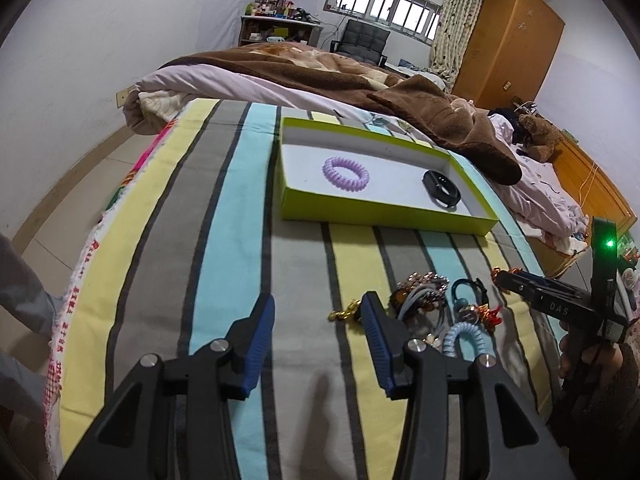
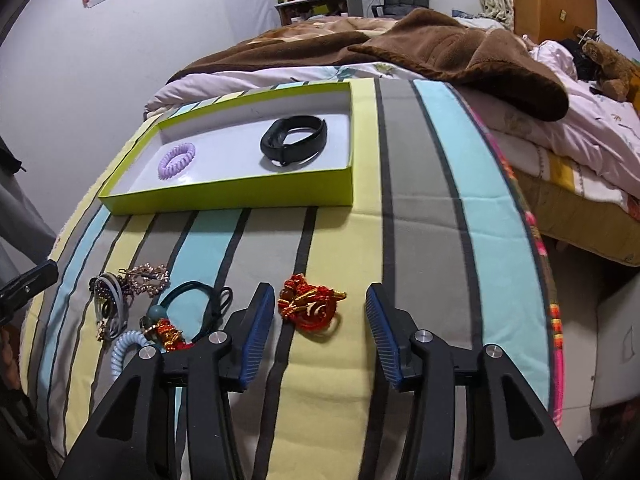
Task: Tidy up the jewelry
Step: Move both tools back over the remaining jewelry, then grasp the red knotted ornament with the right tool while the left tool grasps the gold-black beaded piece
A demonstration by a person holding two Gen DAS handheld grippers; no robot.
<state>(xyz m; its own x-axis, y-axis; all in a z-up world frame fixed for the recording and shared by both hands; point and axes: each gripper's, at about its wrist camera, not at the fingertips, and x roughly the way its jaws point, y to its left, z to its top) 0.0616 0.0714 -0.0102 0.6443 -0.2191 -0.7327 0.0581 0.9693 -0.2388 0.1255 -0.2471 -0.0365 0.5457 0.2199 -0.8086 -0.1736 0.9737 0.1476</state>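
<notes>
1. The left gripper (image 1: 320,312) has its jaws spread wide over the striped bedsheet (image 1: 224,240), and nothing is between the blue pads.
2. The right gripper (image 2: 320,304) is also spread wide. The red and gold knotted ornament (image 2: 310,304) lies on the sheet between its fingertips, but the pads do not touch it.
3. The lime-green box lid (image 2: 240,196) rests on the sheet beyond both grippers. Inside it lie a purple spiral hair tie (image 2: 177,160) on one side and a black wristband (image 2: 294,141) on the other, well apart.
4. The pile of loose jewelry (image 2: 132,304) sits just beside the right gripper's left finger: a light blue spiral hair tie (image 2: 124,350), a dark green hair elastic (image 2: 200,300), a rhinestone clip (image 2: 150,278) and grey bands, all tangled and touching.
5. In the left wrist view a small gold piece (image 1: 344,314) lies partly hidden behind the right finger of the left gripper.
6. A brown blanket (image 2: 440,48) lies crumpled on the bed behind the box, near a teddy bear (image 2: 608,64).
</notes>
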